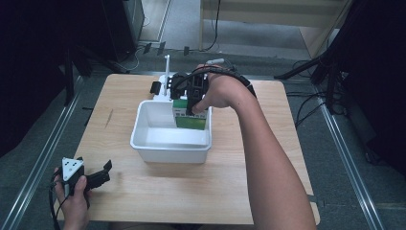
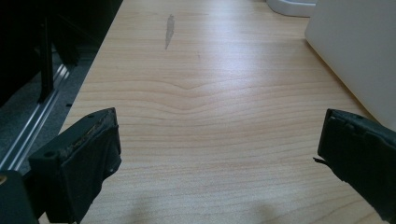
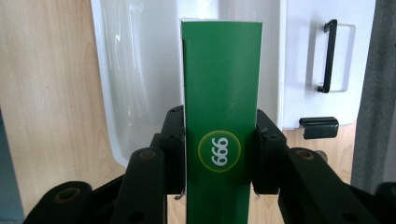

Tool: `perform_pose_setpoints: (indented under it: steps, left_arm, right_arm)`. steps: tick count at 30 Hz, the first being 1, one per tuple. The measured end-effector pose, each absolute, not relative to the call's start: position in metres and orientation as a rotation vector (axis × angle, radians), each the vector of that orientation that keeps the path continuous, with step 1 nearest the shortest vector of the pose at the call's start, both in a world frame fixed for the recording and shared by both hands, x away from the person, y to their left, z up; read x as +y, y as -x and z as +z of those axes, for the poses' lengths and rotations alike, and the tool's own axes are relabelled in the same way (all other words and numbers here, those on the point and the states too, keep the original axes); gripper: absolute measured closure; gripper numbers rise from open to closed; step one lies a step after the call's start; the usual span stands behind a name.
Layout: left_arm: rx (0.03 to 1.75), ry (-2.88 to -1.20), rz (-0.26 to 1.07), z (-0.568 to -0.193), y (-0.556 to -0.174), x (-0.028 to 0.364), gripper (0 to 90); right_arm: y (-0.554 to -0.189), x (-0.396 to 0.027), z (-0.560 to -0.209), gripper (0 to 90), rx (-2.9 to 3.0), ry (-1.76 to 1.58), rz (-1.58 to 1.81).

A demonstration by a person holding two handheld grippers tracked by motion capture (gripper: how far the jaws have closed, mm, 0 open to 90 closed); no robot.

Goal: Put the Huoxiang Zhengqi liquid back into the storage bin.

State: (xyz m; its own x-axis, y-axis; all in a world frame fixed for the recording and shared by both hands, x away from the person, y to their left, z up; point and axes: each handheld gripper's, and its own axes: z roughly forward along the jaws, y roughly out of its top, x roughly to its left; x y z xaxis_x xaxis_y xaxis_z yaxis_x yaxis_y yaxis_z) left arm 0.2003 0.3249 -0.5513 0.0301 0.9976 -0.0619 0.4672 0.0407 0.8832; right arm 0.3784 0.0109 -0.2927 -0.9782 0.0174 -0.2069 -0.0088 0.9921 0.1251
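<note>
Because the right claw (image 3: 219, 154) pinches the green box (image 3: 220, 93) by its two narrow sides, low down near the round logo, the long faces stay free and the box hangs straight from the jaws, which suits lowering it into a container without the pads fouling the walls. In the high view the box (image 1: 190, 117) stands upright at the far right corner of the white bin (image 1: 143, 125), close against its wall, with the right claw (image 1: 195, 98) above it and the person's forearm reaching across the worktop (image 1: 239, 191); whether the box's bottom already rests on the bin floor I cannot tell (the rim hides that part). Tucking it into a corner looks deliberate, since two walls would keep a tall thin box from toppling once released. Beyond the bin, at the far edge, lies a white lid (image 3: 327, 56) with a black handle (image 3: 329, 56), set aside so the bin stays open for loading. The left claw (image 2: 219, 154) is spread wide and holds nothing, parked low over bare wood near the bin's side, and in the high view the left claw (image 1: 98, 175) sits at the near left corner, out of the working arm's way.
</note>
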Motion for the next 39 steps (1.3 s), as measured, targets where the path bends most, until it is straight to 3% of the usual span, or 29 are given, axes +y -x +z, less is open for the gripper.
perform_pose_setpoints:
  steps: [39]
  left_arm:
    - [1.544,-1.541,0.867,-0.551,-0.200,0.325,0.3]
  right_arm:
    - [-0.390,0.003,-0.350,64.4,2.965,-0.013,0.170]
